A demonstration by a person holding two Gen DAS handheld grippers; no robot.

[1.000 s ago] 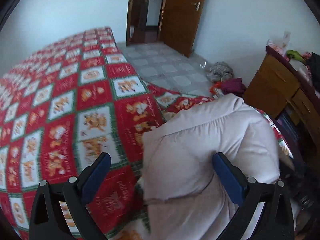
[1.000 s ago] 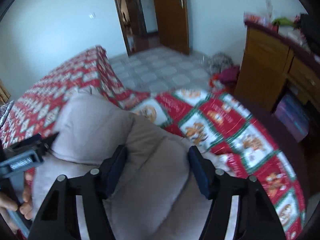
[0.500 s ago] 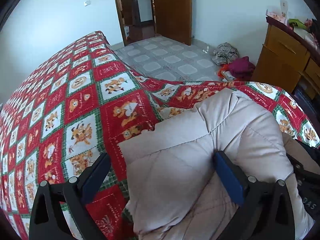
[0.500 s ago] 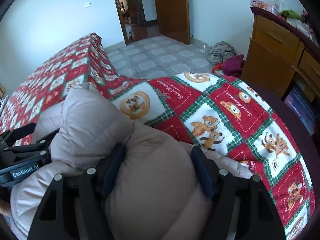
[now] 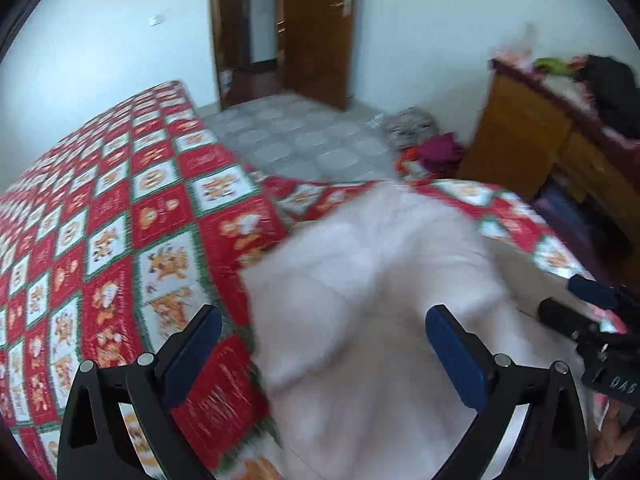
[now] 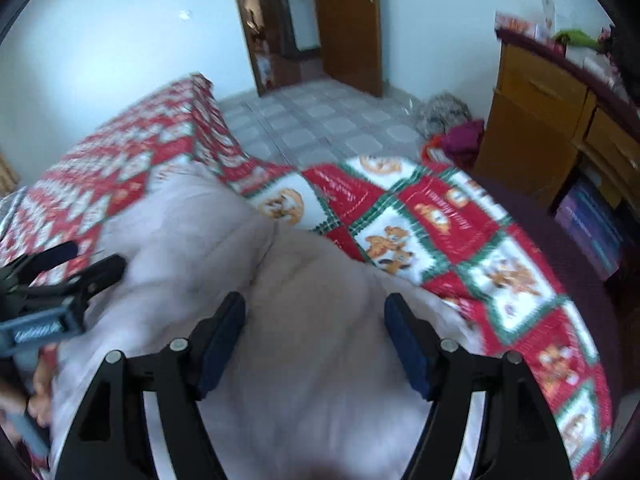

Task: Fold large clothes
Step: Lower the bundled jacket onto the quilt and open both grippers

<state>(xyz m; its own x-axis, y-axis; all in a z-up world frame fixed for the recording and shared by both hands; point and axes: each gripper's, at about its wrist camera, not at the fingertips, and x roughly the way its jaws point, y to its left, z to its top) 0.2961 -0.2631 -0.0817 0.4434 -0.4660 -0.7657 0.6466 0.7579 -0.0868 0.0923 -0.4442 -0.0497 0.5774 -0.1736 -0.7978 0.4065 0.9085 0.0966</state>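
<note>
A pale beige padded jacket [image 5: 380, 260] lies bunched in a thick fold on the bed's red, green and white quilt [image 5: 120, 220]. My left gripper [image 5: 322, 320] hangs open just above the jacket's left edge, with nothing pinched. In the right wrist view the jacket [image 6: 200, 240] bulges up under my right gripper [image 6: 315, 305], whose jaws stand wide apart over the puffy fabric without pressing on it. Each gripper shows in the other's view: the right gripper [image 5: 592, 320] at the jacket's right side, the left gripper [image 6: 60, 280] at its left. Both pictures are blurred.
A wooden dresser [image 6: 540, 120] with clutter on top stands right of the bed, with purple boxes [image 6: 592, 232] under it. A pile of clothes [image 5: 432, 140] lies on the tiled floor [image 5: 300, 136]. Beyond it, a brown door [image 5: 316, 28] stands open.
Both grippers have lifted slightly off the jacket. The right fingers, sunk into the padding half a second ago, now stand above it and a little wider. The jacket stays on the quilt.
</note>
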